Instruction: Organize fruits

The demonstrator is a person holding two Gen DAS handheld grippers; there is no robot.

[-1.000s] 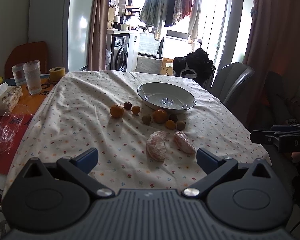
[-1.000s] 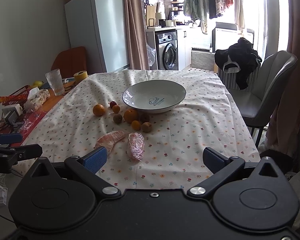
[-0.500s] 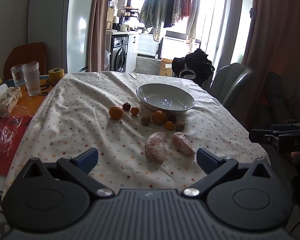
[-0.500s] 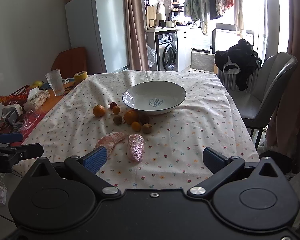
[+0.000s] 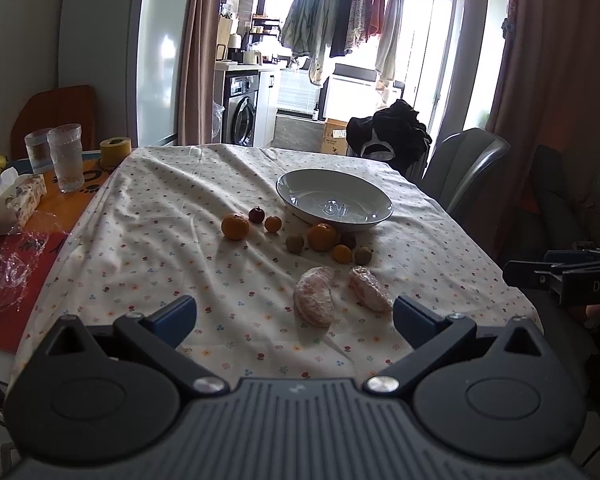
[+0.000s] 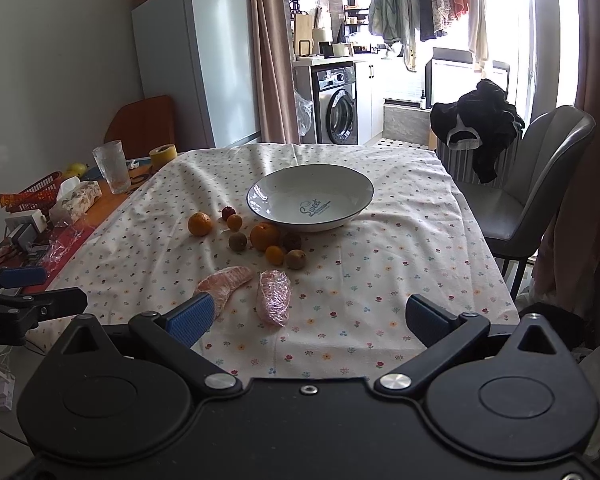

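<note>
**Fruit untouched, bowl empty — I have only edged closer**

Fruit lies loose on the worktop [image 6: 400, 248], just in front of the bowl [image 6: 310, 197]: two peeled pomelo segments [image 5: 315, 301] nearest me, then small oranges [image 5: 322, 236], kiwis [image 6: 295, 258] and dark plums [image 5: 255, 214] beyond. Since a second ago nothing on the cloth has shifted; both views have crept slightly forward, so this reads as approach, sorting not begun. Bowl holds nothing. My left gripper [image 5: 294, 314] is spread wide, carrying nothing; right gripper [image 6: 314, 318] likewise spread and bare, above the near edge.
</note>
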